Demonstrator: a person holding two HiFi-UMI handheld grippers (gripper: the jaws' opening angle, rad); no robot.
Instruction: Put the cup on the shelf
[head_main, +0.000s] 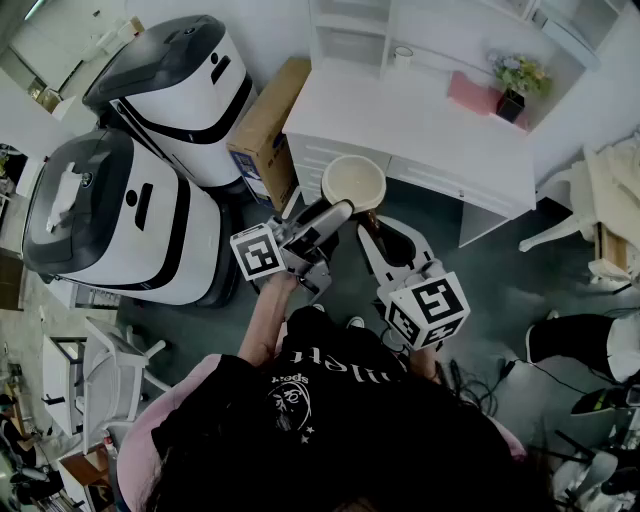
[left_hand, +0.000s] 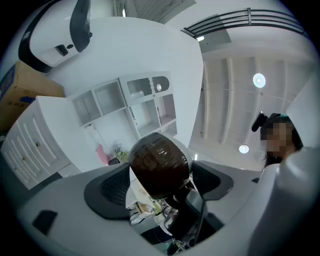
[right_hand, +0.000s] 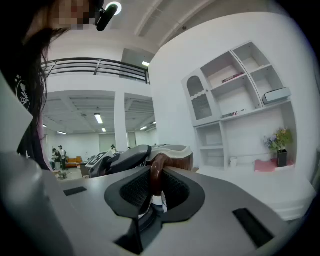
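Note:
The cup (head_main: 352, 182), cream inside and brown outside, is held in the air in front of the white shelf unit (head_main: 350, 35) and its cabinet top (head_main: 420, 120). My left gripper (head_main: 335, 207) reaches it from the left. In the left gripper view the cup's round brown body (left_hand: 159, 167) fills the gap between the widely spread pads (left_hand: 112, 187) of the left gripper (left_hand: 162, 174). My right gripper (head_main: 368, 226) comes in from below. In the right gripper view the right gripper (right_hand: 159, 187) is shut on the cup's brown handle (right_hand: 157, 172). The shelf (right_hand: 240, 95) stands ahead on the right.
Two large white and black machines (head_main: 170, 75) (head_main: 110, 215) stand at the left, with a cardboard box (head_main: 265, 125) beside the cabinet. On the cabinet sit a flower pot (head_main: 515, 88), a pink item (head_main: 470, 95) and a small white cup (head_main: 402, 57). White chairs (head_main: 590, 215) stand at the right.

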